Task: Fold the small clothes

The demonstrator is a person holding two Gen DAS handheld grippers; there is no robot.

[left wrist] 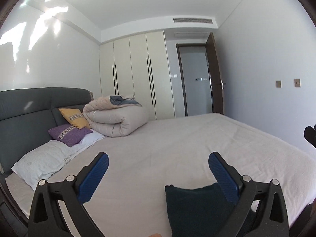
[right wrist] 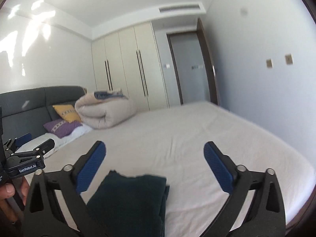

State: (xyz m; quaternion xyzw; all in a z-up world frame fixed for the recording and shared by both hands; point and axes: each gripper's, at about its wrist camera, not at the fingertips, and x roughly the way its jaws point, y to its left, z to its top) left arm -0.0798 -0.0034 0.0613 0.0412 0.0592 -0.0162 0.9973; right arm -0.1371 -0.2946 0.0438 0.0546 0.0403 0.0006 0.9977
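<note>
A dark green garment (left wrist: 195, 209) lies folded on the bed sheet (left wrist: 177, 142) near the front edge. In the left wrist view it sits low, below my left gripper (left wrist: 158, 159), beside the right finger. The left gripper is open and empty. In the right wrist view the garment (right wrist: 130, 199) lies low between the fingers, toward the left one. My right gripper (right wrist: 154, 149) is open and empty above it. The left gripper (right wrist: 29, 150) also shows at the left edge of that view, held by a hand.
A rolled beige duvet (left wrist: 116, 118) lies at the head of the bed. Beside it are a yellow cushion (left wrist: 73, 117), a purple cushion (left wrist: 69, 134) and a white pillow (left wrist: 41, 162) against the grey headboard (left wrist: 23, 110). Wardrobe (left wrist: 136, 75) and open door (left wrist: 215, 73) stand beyond.
</note>
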